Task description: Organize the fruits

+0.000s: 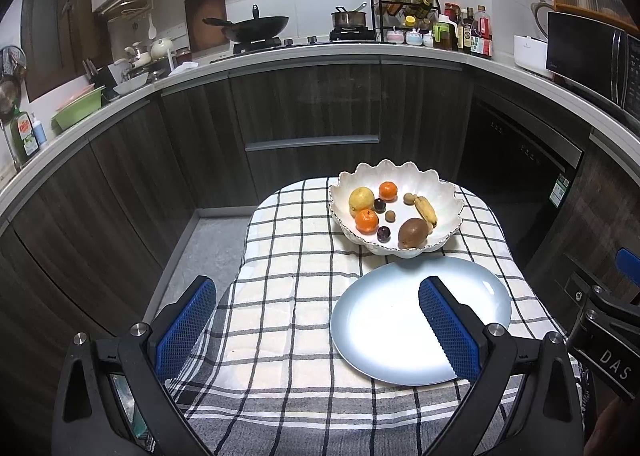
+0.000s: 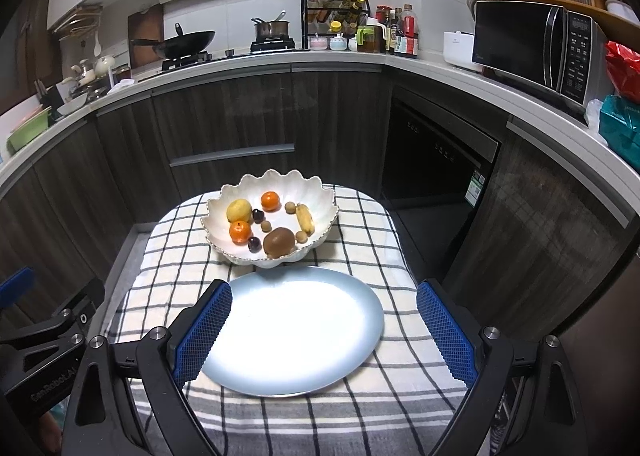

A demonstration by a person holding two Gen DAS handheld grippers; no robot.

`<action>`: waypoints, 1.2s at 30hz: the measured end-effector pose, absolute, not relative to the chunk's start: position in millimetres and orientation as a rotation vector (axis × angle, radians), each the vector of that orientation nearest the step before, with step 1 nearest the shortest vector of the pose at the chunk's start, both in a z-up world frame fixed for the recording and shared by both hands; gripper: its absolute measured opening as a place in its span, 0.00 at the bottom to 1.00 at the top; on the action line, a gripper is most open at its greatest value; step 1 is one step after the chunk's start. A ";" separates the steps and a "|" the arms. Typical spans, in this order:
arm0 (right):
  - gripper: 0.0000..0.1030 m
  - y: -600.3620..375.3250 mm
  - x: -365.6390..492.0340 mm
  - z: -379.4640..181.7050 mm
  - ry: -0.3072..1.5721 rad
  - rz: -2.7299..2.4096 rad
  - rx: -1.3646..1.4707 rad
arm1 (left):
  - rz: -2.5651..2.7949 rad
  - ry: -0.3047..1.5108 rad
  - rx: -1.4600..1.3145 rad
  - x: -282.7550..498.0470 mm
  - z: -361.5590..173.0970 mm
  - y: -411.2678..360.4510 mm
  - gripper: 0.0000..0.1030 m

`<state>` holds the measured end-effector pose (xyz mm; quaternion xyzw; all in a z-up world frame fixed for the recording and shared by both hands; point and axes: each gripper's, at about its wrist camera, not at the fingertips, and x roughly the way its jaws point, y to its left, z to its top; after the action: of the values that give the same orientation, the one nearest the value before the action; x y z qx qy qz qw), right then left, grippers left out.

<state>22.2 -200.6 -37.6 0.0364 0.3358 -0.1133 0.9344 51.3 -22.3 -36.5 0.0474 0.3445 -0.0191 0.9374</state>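
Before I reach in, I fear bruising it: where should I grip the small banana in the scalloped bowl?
Take the banana across its narrow middle, coming straight down from above. It lies flat and lengthwise near the right wall of the scalloped bowl, with small round fruits at both ends, so fingers likely fit only along its long sides.

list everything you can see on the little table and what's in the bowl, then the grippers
Tablecloth: one, white with black checks, covers the table.
Scalloped bowl: one, white, far end of the cloth.
Plate: one, pale blue, nothing on it, just in front of the bowl.
Oranges: two, orange, in the bowl.
Pear: one, yellow, bowl's left side.
Kiwi: one, brown, bowl's near edge.
Banana: one, small, yellow, bowl's right side.
Dark round fruits: two, deep purple, in the bowl.
Small tan round fruits: three, in the bowl.
Left gripper: blue pads, open, holds nothing.
Right gripper: blue pads, open, holds nothing.
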 end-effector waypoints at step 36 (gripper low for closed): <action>0.92 -204.2 22.5 -37.5 0.692 -0.231 0.078 | -0.065 0.736 0.103 54.2 -38.3 -22.0 1.00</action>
<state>22.5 -204.2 -37.5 0.0382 0.3383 -0.1127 0.9335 54.2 -22.0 -38.3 0.0501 0.3596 -0.0320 0.9312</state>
